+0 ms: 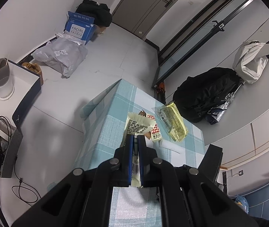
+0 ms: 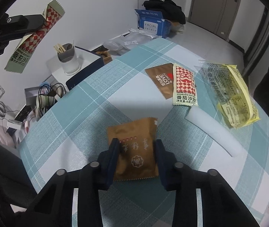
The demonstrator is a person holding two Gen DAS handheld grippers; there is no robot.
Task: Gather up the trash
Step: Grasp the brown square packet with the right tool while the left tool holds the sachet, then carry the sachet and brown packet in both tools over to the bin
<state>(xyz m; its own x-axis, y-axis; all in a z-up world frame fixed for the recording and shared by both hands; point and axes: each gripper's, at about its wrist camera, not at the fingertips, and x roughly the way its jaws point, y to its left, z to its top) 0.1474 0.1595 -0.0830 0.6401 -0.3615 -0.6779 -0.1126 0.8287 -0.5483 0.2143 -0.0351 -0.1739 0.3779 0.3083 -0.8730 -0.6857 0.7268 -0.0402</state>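
My left gripper point(image 1: 135, 138) is shut on a red-checked ketchup sachet point(image 1: 137, 124) and holds it in the air above the table; it also shows in the right wrist view point(image 2: 34, 36) at the upper left. My right gripper point(image 2: 136, 143) is open, its jaws on either side of a brown packet point(image 2: 134, 147) lying on the checked tablecloth point(image 2: 89, 104). Further away lie another brown packet point(image 2: 161, 77), a second ketchup sachet point(image 2: 184, 87), a yellow wrapper point(image 2: 231, 94) and a white foam strip point(image 2: 214, 132).
Left of the table stand a cup with sticks point(image 2: 67, 58) on a dark box point(image 2: 85, 71), cables and clutter point(image 2: 45, 98). A blue carton point(image 2: 153, 23) and bags point(image 2: 130, 41) lie on the floor. A black backpack point(image 1: 206, 92) sits to the right.
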